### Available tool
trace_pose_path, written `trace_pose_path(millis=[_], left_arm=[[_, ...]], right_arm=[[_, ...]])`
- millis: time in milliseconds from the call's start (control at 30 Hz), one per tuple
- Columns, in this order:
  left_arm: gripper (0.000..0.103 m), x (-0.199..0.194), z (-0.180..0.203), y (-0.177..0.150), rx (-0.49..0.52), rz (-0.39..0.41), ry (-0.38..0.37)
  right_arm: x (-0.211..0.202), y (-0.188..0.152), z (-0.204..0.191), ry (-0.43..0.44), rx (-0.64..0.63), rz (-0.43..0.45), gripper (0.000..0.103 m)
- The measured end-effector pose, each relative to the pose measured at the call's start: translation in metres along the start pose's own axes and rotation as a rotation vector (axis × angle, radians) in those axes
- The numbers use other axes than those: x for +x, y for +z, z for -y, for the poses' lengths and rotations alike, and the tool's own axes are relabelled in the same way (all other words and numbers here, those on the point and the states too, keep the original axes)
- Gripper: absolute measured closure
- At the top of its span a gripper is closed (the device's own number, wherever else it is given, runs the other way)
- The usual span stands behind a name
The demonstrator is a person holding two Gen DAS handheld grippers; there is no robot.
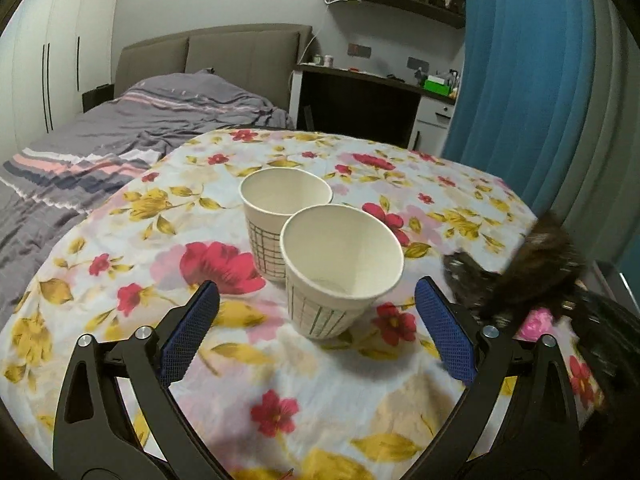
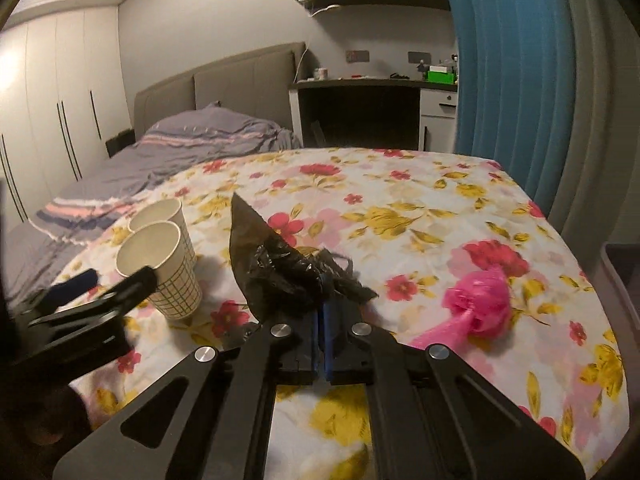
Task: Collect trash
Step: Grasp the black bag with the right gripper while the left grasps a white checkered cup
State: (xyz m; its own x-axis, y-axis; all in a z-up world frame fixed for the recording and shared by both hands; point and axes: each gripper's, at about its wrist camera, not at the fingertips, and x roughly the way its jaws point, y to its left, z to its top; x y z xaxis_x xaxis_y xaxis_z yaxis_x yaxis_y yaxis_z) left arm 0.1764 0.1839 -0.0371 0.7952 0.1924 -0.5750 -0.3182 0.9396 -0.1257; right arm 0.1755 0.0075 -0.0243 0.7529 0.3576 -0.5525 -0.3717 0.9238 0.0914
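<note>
Two white paper cups with a green grid print stand side by side on the floral tablecloth (image 1: 120, 240). The near cup (image 1: 340, 268) sits just ahead of my open left gripper (image 1: 316, 300), between its blue pads; the far cup (image 1: 284, 200) is behind it. Both show at the left in the right wrist view (image 2: 160, 264). My right gripper (image 2: 322, 320) is shut on a crumpled black plastic bag (image 2: 272, 264) and holds it above the table. This bag shows blurred at the right in the left wrist view (image 1: 520, 272). A pink plastic bag (image 2: 476, 308) lies on the cloth to the right.
A grey bin edge (image 2: 624, 280) stands beside the table's right side. A bed (image 1: 100, 140) with grey covers lies to the left behind the table. A blue curtain (image 1: 520, 80) hangs at the right, and a desk (image 1: 360, 96) stands at the back.
</note>
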Motion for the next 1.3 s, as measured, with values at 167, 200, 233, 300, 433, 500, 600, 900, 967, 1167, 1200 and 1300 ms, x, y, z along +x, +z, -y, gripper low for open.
trace_pose_path(millis=[167,200,233,300,433,500,600,900,967,1167,1200,1300], left_arm=[[0.035,0.018,0.002,0.002,-0.021,-0.062,-0.024],[0.038,0.020,0.002,0.002,-0.027,-0.069,-0.034],[0.041,0.021,0.001,0.003,-0.031,-0.073,-0.040],[0.042,0.022,0.002,0.003,-0.036,-0.072,-0.035],[0.045,0.021,0.001,0.002,-0.041,-0.067,-0.050],[0.046,0.018,-0.001,0.001,-0.049,-0.061,-0.063],[0.048,0.006,-0.001,-0.002,-0.056,-0.038,-0.090],[0.048,-0.047,0.011,-0.021,-0.051,0.005,-0.174],[0.048,-0.055,0.013,-0.025,-0.053,0.011,-0.190],[0.048,-0.076,0.022,-0.033,-0.044,0.033,-0.238],[0.048,-0.079,0.024,-0.034,-0.037,0.036,-0.244],[0.048,-0.088,0.029,-0.036,-0.026,0.046,-0.264]], right_arm=[[-0.016,-0.002,0.012,0.010,0.022,0.025,0.100],[-0.019,-0.003,0.015,0.012,0.027,0.028,0.100],[-0.022,-0.003,0.017,0.017,0.033,0.028,0.100],[-0.027,-0.005,0.020,0.032,0.047,0.026,0.100],[-0.035,-0.006,0.023,0.041,0.050,0.038,0.100],[-0.039,-0.007,0.024,0.043,0.051,0.044,0.100],[-0.043,-0.008,0.027,0.041,0.054,0.050,0.100],[-0.064,-0.016,0.036,0.024,0.064,0.068,0.100],[-0.069,-0.019,0.038,0.019,0.066,0.069,0.100],[-0.087,-0.026,0.042,0.001,0.068,0.082,0.100],[-0.090,-0.026,0.042,-0.003,0.068,0.085,0.100],[-0.099,-0.028,0.045,-0.011,0.074,0.095,0.100]])
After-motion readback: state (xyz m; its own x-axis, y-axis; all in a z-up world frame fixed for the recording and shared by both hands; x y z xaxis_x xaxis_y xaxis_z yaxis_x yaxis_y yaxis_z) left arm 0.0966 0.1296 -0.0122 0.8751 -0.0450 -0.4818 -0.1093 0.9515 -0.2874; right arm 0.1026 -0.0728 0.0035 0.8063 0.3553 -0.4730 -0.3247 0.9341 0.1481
